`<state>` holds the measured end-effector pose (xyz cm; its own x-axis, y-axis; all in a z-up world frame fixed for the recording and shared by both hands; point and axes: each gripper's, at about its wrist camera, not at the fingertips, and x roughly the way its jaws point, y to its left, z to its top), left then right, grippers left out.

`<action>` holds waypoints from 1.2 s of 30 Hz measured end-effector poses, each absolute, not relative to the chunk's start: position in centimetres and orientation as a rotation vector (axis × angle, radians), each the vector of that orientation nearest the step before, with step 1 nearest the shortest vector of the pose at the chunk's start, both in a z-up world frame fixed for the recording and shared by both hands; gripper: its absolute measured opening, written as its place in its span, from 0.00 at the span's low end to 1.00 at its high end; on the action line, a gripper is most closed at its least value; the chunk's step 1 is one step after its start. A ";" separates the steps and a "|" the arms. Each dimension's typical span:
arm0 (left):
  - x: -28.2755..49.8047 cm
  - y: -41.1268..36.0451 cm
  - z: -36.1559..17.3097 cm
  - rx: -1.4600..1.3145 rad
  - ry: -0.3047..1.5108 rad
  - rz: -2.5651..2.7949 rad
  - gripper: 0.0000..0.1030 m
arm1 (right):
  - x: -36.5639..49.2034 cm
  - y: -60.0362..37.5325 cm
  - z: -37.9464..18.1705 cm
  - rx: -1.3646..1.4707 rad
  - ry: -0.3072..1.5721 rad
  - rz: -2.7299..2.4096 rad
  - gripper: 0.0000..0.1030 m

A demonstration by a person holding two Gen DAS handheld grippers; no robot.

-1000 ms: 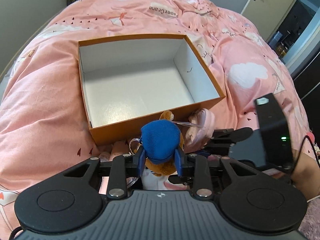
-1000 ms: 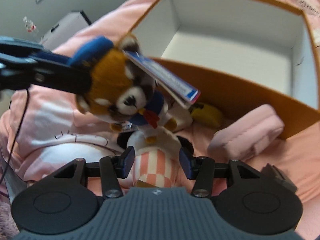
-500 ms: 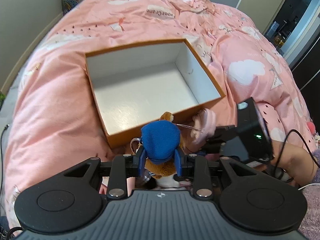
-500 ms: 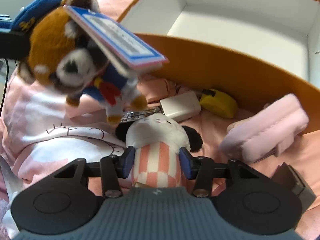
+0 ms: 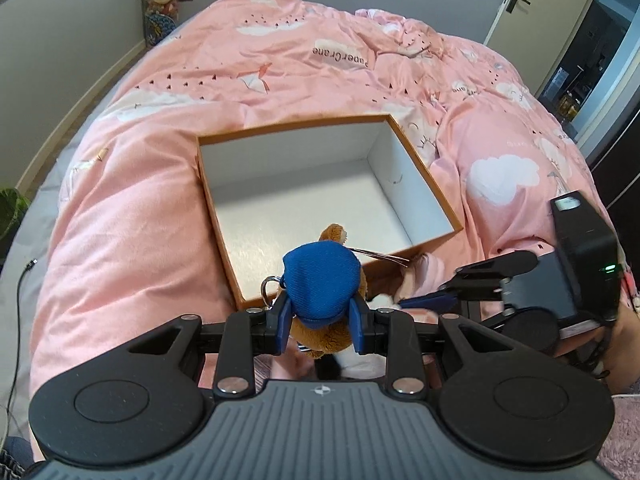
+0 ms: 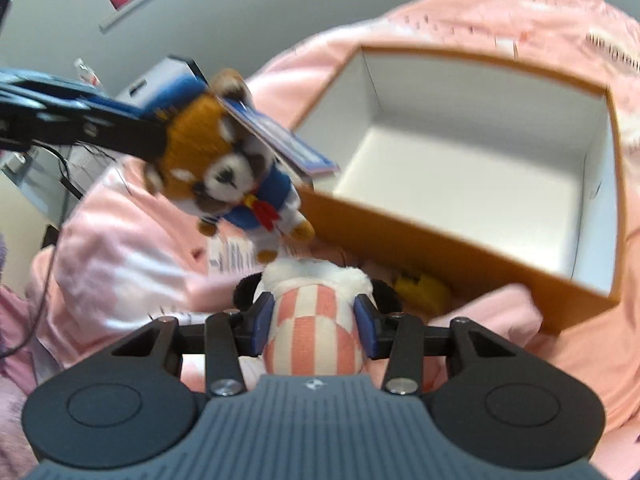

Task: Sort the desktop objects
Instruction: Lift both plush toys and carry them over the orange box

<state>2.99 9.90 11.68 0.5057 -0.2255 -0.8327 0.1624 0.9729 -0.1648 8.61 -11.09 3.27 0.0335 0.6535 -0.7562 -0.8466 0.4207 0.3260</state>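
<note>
Box (image 5: 320, 184), orange outside and white inside, sits open on the pink bed (image 5: 132, 220) at my twelve o'clock. My left hand-held gripper (image 5: 322, 322) pinches the red-panda plush (image 6: 236, 176) by its blue cap, lifted over the box's near rim. My right hand-held gripper (image 6: 316, 320) is closing around the checkered plush (image 6: 316, 336), pads touching its sides.
</note>
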 end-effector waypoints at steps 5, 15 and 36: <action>3.7 10.3 12.5 -0.054 0.989 -0.211 0.32 | 9.2 -11.8 5.9 -0.211 0.926 1.164 0.45; 7.0 10.2 13.4 -0.005 0.976 -0.206 0.32 | 11.4 -13.0 10.2 -0.143 0.753 1.081 0.45; 15.9 7.2 3.2 0.130 1.324 -0.245 0.32 | 18.4 -10.8 3.2 -0.169 0.768 0.803 0.45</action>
